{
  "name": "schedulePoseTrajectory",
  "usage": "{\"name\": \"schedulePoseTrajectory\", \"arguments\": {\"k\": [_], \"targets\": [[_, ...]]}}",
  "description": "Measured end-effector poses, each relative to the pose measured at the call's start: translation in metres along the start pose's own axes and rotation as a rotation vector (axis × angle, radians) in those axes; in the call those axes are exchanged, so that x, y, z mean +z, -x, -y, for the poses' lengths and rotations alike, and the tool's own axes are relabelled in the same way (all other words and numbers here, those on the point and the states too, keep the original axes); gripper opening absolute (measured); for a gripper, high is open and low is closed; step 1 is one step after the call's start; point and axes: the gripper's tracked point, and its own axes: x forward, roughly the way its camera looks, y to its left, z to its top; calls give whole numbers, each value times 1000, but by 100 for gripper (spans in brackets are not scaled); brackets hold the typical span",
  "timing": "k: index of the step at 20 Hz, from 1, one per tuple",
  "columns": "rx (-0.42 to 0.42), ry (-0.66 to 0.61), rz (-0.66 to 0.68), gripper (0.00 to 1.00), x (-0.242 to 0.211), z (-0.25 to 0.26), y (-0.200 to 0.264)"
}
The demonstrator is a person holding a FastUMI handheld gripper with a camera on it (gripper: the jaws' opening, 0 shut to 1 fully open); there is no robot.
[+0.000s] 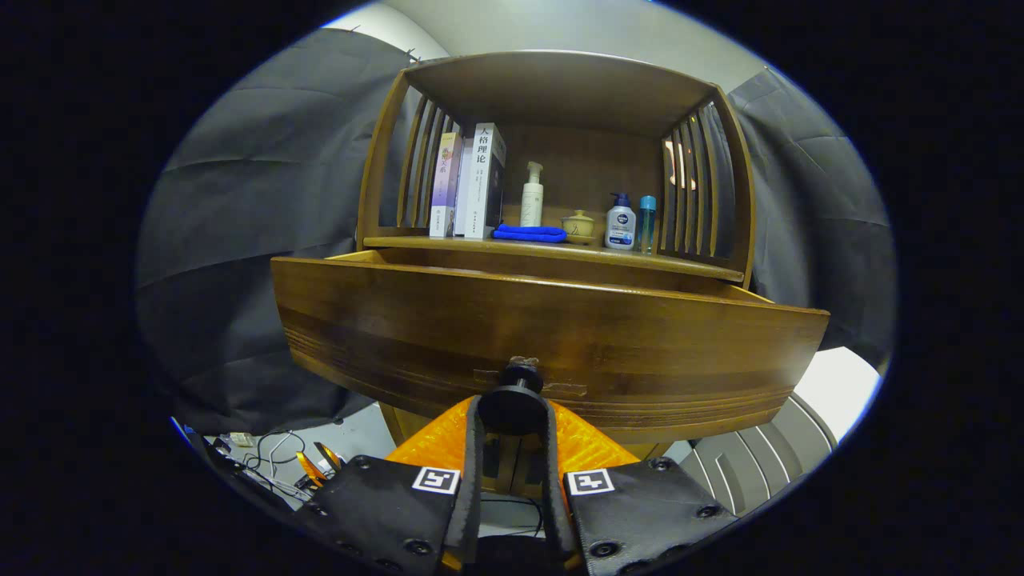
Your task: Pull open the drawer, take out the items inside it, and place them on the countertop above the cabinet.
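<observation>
Item: dark brown wooden drawer [552, 336] of a slatted wooden cabinet [560, 88], drawn partly out, its broad curved front close ahead of the camera; what lies inside is hidden behind that front. Fitting: round black drawer knob [514, 408] at the middle of the front, low down. Tool: hand-held two-finger gripper [512, 416], its fingers [474, 448] clenched on the knob from left and right, the knob seated between the tips. Pose: the gripper points level and square at the drawer front, centred on the knob, fingers side by side in a horizontal spread. Step in hand, by judgement: pulling the drawer open. To do it well, draw straight back along the drawer's run, keep the pinch firm so the round knob does not slip out, avoid lifting or twisting, and go on until the interior can be reached from above. Countertop [552, 250], the destination: the wooden shelf just above the drawer, already carrying upright books [468, 180], a white pump bottle [532, 196], a folded blue cloth [530, 233], a small lidded ceramic pot [578, 225], a white bottle with dark pump [620, 223] and a slim teal bottle [647, 222]; free room shows at the front edge.
</observation>
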Motion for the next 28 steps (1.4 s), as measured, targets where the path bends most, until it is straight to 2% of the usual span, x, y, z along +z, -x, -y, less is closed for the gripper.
{"name": "schedulePoseTrajectory", "arguments": {"k": [8,13,15,18,22,28], "targets": [[21,46,15,35,-7,-4,14],[58,96,96,66,8,-6,34],[90,79,120,79,20,-9,43],[83,14,177,98,58,4,49],[86,-46,195,97,109,19,41],[113,-61,19,98,132,38,-16]]}}
